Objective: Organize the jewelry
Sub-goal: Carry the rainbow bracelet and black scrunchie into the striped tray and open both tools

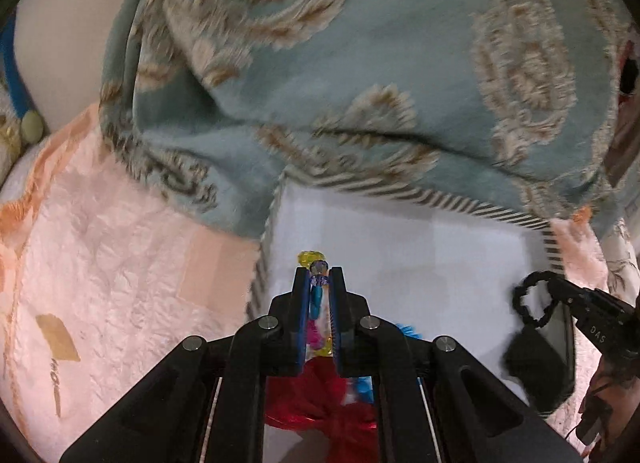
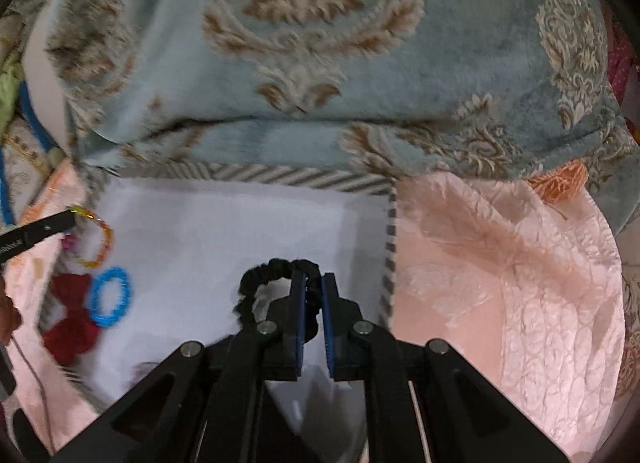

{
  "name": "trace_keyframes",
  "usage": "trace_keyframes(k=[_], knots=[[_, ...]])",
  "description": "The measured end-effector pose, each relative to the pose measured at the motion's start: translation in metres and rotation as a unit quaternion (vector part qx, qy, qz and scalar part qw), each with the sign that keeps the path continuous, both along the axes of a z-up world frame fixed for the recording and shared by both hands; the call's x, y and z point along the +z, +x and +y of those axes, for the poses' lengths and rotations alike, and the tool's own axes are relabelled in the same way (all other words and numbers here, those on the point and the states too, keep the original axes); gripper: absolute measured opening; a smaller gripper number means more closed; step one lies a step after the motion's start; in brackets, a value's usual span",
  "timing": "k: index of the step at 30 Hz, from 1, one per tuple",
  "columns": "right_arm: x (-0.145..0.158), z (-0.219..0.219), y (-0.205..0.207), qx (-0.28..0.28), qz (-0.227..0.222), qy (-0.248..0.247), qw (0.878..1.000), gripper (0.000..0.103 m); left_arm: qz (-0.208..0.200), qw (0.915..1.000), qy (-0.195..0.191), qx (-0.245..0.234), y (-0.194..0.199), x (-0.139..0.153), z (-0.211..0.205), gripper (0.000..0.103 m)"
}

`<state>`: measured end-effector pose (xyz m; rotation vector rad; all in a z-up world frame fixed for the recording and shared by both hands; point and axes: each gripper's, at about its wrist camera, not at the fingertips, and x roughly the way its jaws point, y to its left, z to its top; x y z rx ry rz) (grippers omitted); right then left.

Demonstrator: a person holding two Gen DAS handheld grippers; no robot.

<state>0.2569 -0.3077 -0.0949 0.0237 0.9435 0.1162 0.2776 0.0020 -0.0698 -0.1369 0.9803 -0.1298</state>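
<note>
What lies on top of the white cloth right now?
On the white cloth lie a blue ring and a red bow. Whether the held beaded bracelet and black scrunchie touch it is unclear; the grippers hide its near part.

Home bedroom: patterned blue blanket [image 2: 320,75] over pink quilted bedspread [image 2: 500,283], w/ white cloth [image 2: 224,231].
</note>
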Motion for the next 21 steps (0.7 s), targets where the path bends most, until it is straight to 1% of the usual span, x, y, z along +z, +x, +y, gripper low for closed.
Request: trace_keyframes(k=[3,5,6,7,8,11,13,16,19,21], knots=[[-0.011,-0.001,0.0,-0.001,0.006,-0.015,1.0,0.008,0.011,0.9999,0.002,0.004,0.001,-0.01,0.002,0.0],[-0.013,0.001,-0.003,-0.003,-0.002,-0.026,1.0,0.008,0.015,0.9999,-0.002,0.001,0.001,-0.013,0.001,0.0],[-0.013,0.002,-0.004,-0.001,-0.006,-0.029,1.0,0.012,0.017,0.9999,0.0,-0.001,0.0,-0.014,0.0,0.004],[-0.012,0.003,-0.006,0.002,-0.008,-0.032,0.999,0.015,0.016,0.9999,0.003,-0.001,0.0,-0.014,-0.001,0.015],[-0.011,0.005,-0.009,0.004,-0.008,-0.035,0.999,0.021,0.015,0.9999,0.003,-0.001,-0.002,-0.014,-0.001,0.017],[-0.007,0.011,-0.015,0.012,-0.008,-0.036,0.999,0.03,0.017,0.9999,0.0,0.002,-0.005,-0.012,-0.001,0.021],[-0.003,0.011,-0.021,0.014,-0.012,-0.03,0.999,0.032,0.018,0.9998,-0.002,0.005,-0.007,-0.009,0.001,0.023],[0.004,0.007,-0.027,0.009,-0.014,-0.015,1.0,0.033,0.02,0.9998,-0.002,0.007,-0.015,-0.006,0.003,0.024],[0.012,0.005,-0.037,0.01,-0.02,-0.007,1.0,0.04,0.013,0.9998,0.012,0.006,-0.026,0.0,0.001,0.024],[0.016,0.004,-0.043,0.011,-0.022,-0.003,1.0,0.045,0.006,0.9995,0.031,0.002,-0.033,0.004,-0.004,0.024]])
